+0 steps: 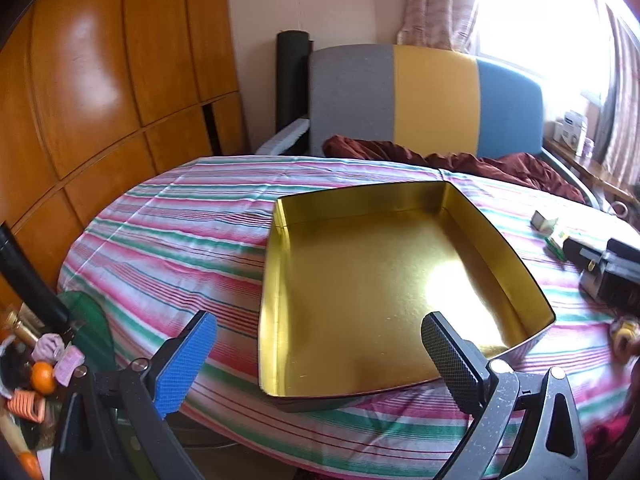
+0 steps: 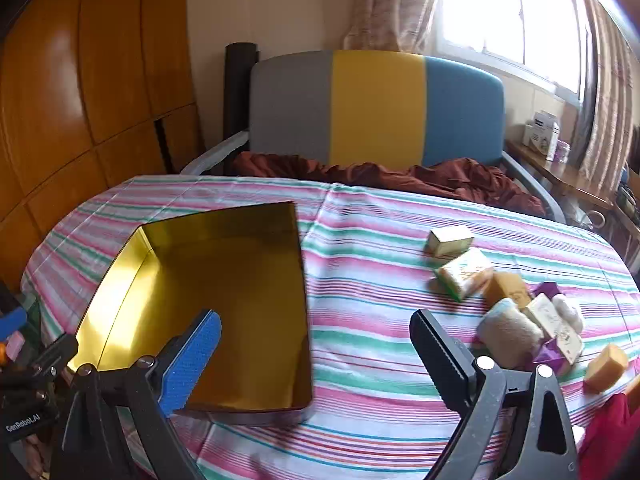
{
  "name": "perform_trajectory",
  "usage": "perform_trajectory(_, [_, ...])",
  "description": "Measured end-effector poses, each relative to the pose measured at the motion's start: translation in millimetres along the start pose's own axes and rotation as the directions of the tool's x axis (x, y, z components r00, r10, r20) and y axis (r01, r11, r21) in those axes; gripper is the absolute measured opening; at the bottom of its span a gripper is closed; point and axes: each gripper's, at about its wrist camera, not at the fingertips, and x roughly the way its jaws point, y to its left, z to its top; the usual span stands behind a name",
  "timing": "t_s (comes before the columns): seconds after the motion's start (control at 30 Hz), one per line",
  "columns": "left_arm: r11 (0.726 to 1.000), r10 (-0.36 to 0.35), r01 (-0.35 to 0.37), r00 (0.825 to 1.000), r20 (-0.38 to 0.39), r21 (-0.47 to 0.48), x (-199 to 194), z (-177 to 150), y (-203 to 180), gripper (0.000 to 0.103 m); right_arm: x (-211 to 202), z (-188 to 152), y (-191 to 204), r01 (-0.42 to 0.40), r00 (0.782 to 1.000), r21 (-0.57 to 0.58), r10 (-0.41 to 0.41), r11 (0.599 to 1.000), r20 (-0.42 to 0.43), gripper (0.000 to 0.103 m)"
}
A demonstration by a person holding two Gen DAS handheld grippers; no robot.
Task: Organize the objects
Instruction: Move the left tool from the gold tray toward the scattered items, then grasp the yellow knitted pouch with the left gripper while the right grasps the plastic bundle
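Left gripper jaws spread wide, nothing held, hovering over near edge of gold tin tray. Right gripper jaws also spread, nothing held, above striped tablecloth just right of tray. Tray sits on tablecloth, left side of table. Small boxes, plush toy, yellow block clustered right side, well apart from tray.
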Motion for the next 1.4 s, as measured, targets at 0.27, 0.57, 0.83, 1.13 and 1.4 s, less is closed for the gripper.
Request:
perform_trajectory(0.27, [0.997, -0.064, 0.064, 0.998, -0.007, 0.052, 4, 2, -16, 0.103, -14, 11, -62, 0.074, 0.997, 0.109, -0.075, 0.991, 0.003, 0.097])
perform_trajectory(0.57, [0.98, -0.178, 0.181, 0.983, -0.041, 0.085, 14, 8, -43, 0.103, -46, 13, -176, 0.178, 0.982, 0.316, -0.188, 0.932, 0.003, 0.097])
perform_trajectory(0.83, [0.91, -0.357, 0.372, 0.927, -0.111, 0.184, 19, 13, -106, 0.103, -79, -9, -260, 0.208, 0.973, 0.531, -0.228, 0.822, -0.028, 0.097])
perform_trajectory(1.13, [0.748, -0.521, 0.568, 0.823, -0.227, 0.344, 17, 4, -221, 0.101, -99, -24, -293, 0.193, 0.979, 0.545, -0.197, 0.816, -0.052, 0.097])
perform_trajectory(1.4, [0.586, -0.618, 0.709, 0.704, -0.35, 0.392, 12, -17, -314, 0.094, -101, -37, -300, 0.208, 0.978, 0.489, -0.185, 0.847, -0.096, 0.097])
